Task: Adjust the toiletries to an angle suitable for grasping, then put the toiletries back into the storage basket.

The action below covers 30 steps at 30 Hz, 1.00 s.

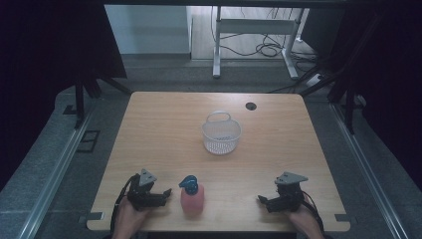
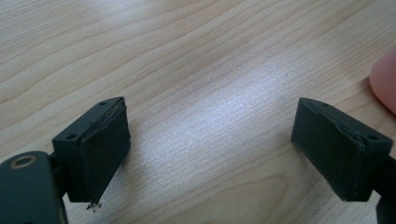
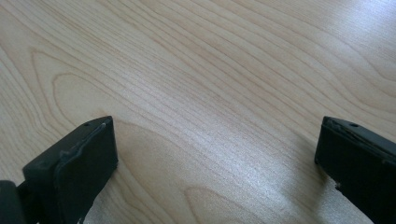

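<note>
Left gripper: jaws spread, empty, resting on light wooden desk.
Right gripper: released, empty.
Pink soap bottle with blue pump: upright, just beside left gripper.
White mesh plastic basket: well ahead, between both.
Risk: sideways nudge could've toppled bottle.

The pale wooden table looks smooth, its grain plain under a soft satin sheen. The white plastic mesh basket is perforated and matt. The pink translucent plastic bottle carries a glossy blue cap. Both grippers' black jaws look matt, their pads rubbery and frayed.
</note>
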Available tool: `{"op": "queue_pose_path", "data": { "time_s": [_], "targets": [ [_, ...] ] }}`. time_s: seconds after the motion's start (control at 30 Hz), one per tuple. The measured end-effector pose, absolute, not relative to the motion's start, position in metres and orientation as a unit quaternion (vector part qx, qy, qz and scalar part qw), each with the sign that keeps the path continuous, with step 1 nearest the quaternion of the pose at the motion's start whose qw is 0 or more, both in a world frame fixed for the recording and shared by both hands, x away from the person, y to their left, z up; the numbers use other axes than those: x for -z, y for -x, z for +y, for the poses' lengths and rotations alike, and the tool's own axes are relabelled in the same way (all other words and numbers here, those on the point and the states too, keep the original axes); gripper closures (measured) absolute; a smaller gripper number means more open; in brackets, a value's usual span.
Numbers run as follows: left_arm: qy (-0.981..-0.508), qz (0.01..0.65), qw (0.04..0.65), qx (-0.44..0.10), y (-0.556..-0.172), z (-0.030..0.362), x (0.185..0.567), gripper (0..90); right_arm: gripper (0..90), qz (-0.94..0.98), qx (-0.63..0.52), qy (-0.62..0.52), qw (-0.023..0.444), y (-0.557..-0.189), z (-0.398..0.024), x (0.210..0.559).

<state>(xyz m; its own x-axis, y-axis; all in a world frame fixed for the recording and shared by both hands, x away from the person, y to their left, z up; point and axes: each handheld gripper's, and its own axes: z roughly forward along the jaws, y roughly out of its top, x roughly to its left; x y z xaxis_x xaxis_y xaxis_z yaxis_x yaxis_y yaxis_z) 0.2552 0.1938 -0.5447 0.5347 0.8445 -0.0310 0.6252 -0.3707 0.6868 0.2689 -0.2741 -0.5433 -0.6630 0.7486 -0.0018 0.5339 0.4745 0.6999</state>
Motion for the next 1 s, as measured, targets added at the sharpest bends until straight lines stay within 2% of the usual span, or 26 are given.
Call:
{"op": "queue_pose_path", "data": {
  "time_s": [1.0],
  "targets": [
    [-0.809,0.454,0.333,-0.168,-0.2546,0.1956,0.5378,11.3,0.0,0.844,-0.345,-0.379,0.155,-0.2689,-0.2744,0.5433]
  ]
}}
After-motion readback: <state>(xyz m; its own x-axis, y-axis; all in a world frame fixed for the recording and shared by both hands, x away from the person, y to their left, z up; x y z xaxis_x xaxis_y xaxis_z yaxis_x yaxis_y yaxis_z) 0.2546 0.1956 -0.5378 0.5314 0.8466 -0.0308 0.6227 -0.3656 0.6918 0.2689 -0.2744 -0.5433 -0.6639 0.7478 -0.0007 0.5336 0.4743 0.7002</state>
